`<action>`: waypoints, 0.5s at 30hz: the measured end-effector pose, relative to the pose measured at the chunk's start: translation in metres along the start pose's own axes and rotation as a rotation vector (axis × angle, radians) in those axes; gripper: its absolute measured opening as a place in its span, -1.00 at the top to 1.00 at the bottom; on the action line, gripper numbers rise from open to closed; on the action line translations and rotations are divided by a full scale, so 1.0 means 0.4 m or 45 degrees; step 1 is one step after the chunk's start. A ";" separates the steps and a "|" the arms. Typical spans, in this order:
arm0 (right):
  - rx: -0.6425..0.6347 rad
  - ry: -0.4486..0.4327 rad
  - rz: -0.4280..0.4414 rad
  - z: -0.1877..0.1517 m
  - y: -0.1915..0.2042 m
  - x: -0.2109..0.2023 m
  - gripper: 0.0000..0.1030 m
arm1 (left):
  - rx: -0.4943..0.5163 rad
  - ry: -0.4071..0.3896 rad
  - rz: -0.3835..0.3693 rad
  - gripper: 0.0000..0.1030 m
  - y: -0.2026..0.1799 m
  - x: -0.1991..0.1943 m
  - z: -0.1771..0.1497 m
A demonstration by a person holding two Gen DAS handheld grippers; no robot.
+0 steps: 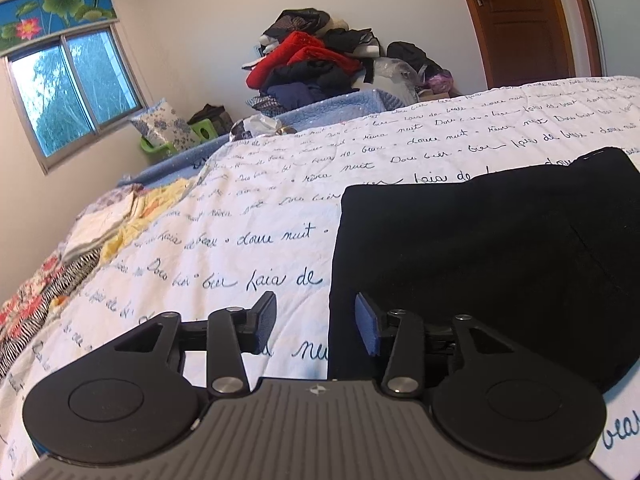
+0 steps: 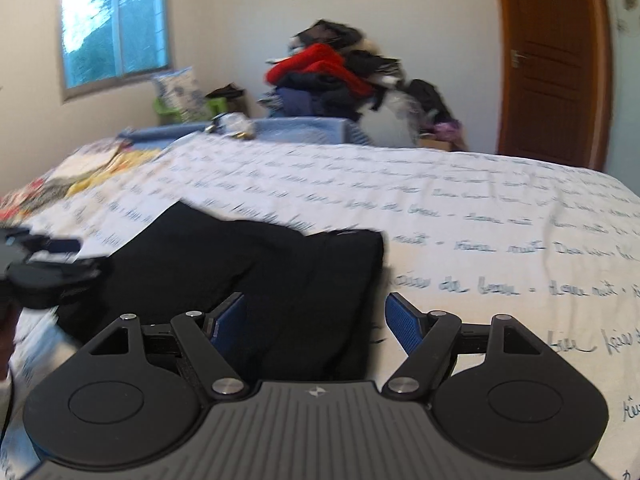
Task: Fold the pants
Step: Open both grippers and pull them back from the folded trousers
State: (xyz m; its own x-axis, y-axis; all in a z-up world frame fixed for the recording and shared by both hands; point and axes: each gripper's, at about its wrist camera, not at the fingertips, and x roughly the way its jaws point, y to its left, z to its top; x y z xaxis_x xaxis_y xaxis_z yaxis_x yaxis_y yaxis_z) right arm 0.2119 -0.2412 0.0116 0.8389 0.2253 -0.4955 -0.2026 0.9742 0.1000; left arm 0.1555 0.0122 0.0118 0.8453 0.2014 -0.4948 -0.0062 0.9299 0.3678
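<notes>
Black pants (image 1: 492, 256) lie folded into a compact block on the bed (image 1: 280, 208), over a white quilt w/ blue cursive lettering. In the left wrist view the block fills the right half, its straight left edge running down toward the near edge of the bed; a seam shows across the top layer.

Left hand-held gripper (image 1: 316, 324): jaws spread, nothing pinched. Blue pads apart, the pants' left edge running between them, no pad pressing on cloth as far as visible. It also shows, blurred, at the left edge of the right wrist view (image 2: 48, 256), next to the pants' left side.

Right hand-held gripper (image 2: 316, 320): jaws spread wide, empty. Left pad sits over the black fabric, right pad over bare quilt, so the pants' (image 2: 248, 268) right edge falls between them. View is motion-blurred.

Far side of the bed: a pile of clothes (image 1: 316, 64), red and dark items, stacked on sth blue. Folded floral and yellow linens (image 1: 100, 232) lie along the bed's left edge. Window (image 1: 72, 92) on the left wall, wooden door (image 1: 528, 20) at the right.
</notes>
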 end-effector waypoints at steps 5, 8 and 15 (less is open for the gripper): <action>-0.026 0.130 -0.042 -0.028 0.011 0.050 -0.48 | -0.034 0.031 -0.027 -0.02 0.011 -0.026 -0.012; 0.053 0.101 -0.023 -0.028 0.001 0.025 -0.48 | -0.037 0.033 -0.027 -0.09 0.014 -0.045 -0.018; 0.046 0.082 0.000 -0.036 0.038 -0.043 -0.58 | -0.093 0.064 -0.044 -0.18 0.025 -0.077 -0.031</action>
State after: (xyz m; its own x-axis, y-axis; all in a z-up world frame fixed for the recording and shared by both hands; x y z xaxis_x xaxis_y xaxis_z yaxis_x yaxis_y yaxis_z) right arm 0.1870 -0.2307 0.0092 0.8044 0.2251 -0.5498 -0.1833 0.9743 0.1307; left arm 0.1227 0.0192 0.0211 0.8179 0.1826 -0.5457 -0.0181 0.9560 0.2927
